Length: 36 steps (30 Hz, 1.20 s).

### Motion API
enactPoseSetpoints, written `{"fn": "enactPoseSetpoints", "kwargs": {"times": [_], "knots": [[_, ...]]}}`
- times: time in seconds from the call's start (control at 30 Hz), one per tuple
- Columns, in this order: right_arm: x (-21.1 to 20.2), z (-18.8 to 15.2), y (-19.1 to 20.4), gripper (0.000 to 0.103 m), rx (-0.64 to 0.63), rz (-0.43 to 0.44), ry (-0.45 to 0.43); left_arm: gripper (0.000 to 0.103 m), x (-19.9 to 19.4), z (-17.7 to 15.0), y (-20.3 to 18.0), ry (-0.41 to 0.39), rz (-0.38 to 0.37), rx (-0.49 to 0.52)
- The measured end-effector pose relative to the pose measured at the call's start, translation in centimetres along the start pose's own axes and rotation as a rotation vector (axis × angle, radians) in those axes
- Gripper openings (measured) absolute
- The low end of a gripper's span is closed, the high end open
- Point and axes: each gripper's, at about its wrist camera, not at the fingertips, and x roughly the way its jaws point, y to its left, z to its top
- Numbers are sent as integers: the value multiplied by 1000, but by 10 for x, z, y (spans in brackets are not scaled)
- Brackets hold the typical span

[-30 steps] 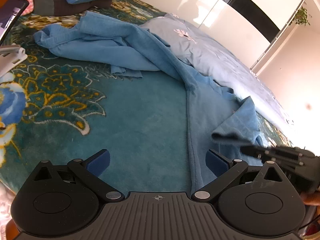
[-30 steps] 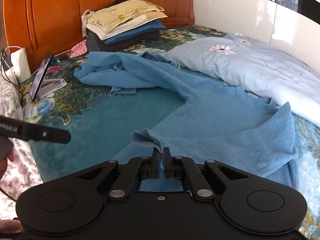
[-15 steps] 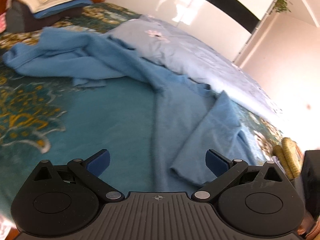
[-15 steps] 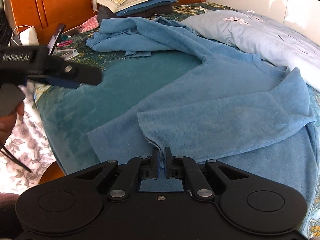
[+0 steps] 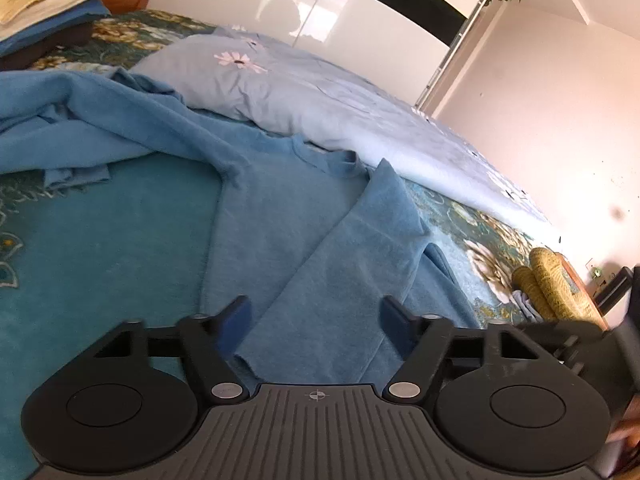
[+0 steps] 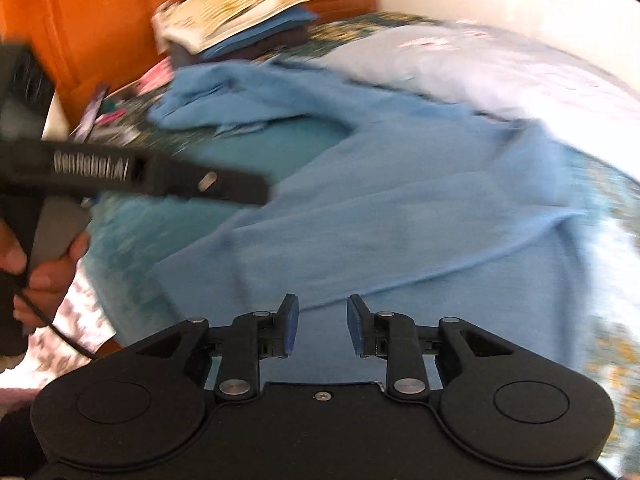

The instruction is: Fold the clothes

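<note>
Your right gripper has just been opening and has let go of the sleeve, now folded across the sweater on the bed. Your left gripper has been closing, apparently still empty.

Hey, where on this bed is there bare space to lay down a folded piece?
The plain teal stretch of the bedspread is free, bordered by the blue sweater on its right and its bunched sleeve beyond. Crowded spots: the pale flowered quilt along the far side, and the stack of folded things by the headboard.
</note>
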Motion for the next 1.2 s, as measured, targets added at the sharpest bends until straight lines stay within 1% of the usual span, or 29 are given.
{"fn": "enactPoseSetpoints", "kwargs": {"times": [0.03, 0.07, 0.1, 0.13, 0.23, 0.33, 0.37, 0.4, 0.47, 0.57, 0.67, 0.7, 0.77, 0.8, 0.87, 0.93, 1.1, 1.2], "knots": [[-7, 3, -11, 30, 21, -25, -18, 59, 3, -1, -2, 0, -4, 3], [-13, 6, -21, 30, 43, -48, -37, 51, 6, -2, -4, -1, -8, 6], [-19, 11, -33, 32, 67, -74, -60, 46, 10, -3, -8, 5, -15, 22], [-24, 16, -45, 35, 91, -99, -87, 42, 14, -5, -11, 12, -23, 38], [-31, 38, -81, 36, 157, -168, -157, 31, 28, -12, -19, 42, -34, 78], [-29, 65, -112, 37, 201, -224, -210, 26, 40, -20, -21, 79, -40, 92], [-26, 75, -122, 37, 211, -233, -225, 26, 44, -22, -20, 91, -42, 92], [-22, 85, -131, 37, 220, -237, -238, 26, 45, -24, -19, 93, -42, 92], [-11, 101, -149, 37, 252, -215, -251, 26, 47, -28, -17, 97, -41, 92], [15, 123, -174, 36, 329, -177, -221, 25, 50, -34, -15, 99, -41, 97], [46, 141, -195, 34, 411, -192, -149, 25, 49, -34, -13, 98, -43, 98], [59, 146, -203, 27, 449, -198, -121, 25, 49, -35, -13, 96, -45, 97], [79, 152, -216, 20, 515, -206, -80, 25, 49, -37, -12, 90, -51, 96], [89, 154, -222, 18, 545, -208, -61, 25, 48, -38, -11, 88, -54, 97], [107, 159, -231, 18, 599, -211, -37, 25, 48, -39, -10, 83, -60, 100], [120, 162, -238, 19, 651, -216, -32, 25, 48, -39, -9, 79, -64, 106], [143, 171, -251, 24, 745, -267, -6, 25, 48, -39, -7, 76, -74, 93], [154, 175, -258, 25, 786, -254, 16, 25, 47, -39, -5, 74, -82, 81]]}}
